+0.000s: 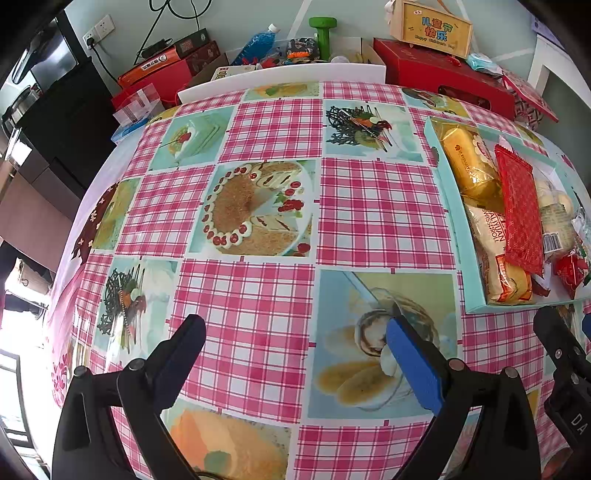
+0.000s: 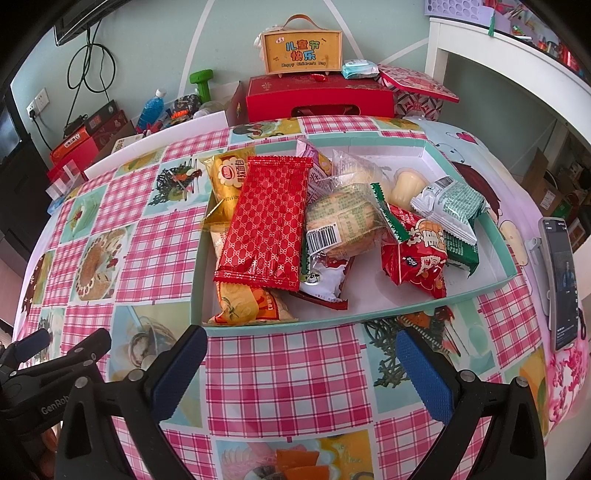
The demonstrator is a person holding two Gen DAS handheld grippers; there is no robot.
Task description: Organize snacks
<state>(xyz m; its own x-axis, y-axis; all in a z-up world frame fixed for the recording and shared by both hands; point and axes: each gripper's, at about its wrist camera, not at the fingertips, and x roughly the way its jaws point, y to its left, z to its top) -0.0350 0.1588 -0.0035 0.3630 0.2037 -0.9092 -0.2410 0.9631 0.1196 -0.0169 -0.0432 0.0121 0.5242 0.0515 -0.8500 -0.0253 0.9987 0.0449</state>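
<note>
A shallow teal box (image 2: 332, 316) (image 1: 452, 206) sits on the checked tablecloth and holds several wrapped snacks. On top lies a long red patterned packet (image 2: 269, 221) (image 1: 519, 206). Around it are a gold bread pack (image 2: 229, 177), a round biscuit pack (image 2: 343, 221), a red bag (image 2: 417, 258), a green-white pack (image 2: 454, 203) and a jelly cup (image 2: 406, 184). My right gripper (image 2: 301, 350) hovers open just in front of the box, holding nothing. My left gripper (image 1: 295, 339) stands open over bare tablecloth, left of the box.
A phone (image 2: 563, 280) rests on a stand at the table's right edge. Behind the table are a red gift box (image 2: 317, 96), a wooden case (image 2: 303, 51), a green dumbbell (image 1: 323, 35), a blue bottle (image 1: 255, 46) and a white shelf (image 2: 480, 48).
</note>
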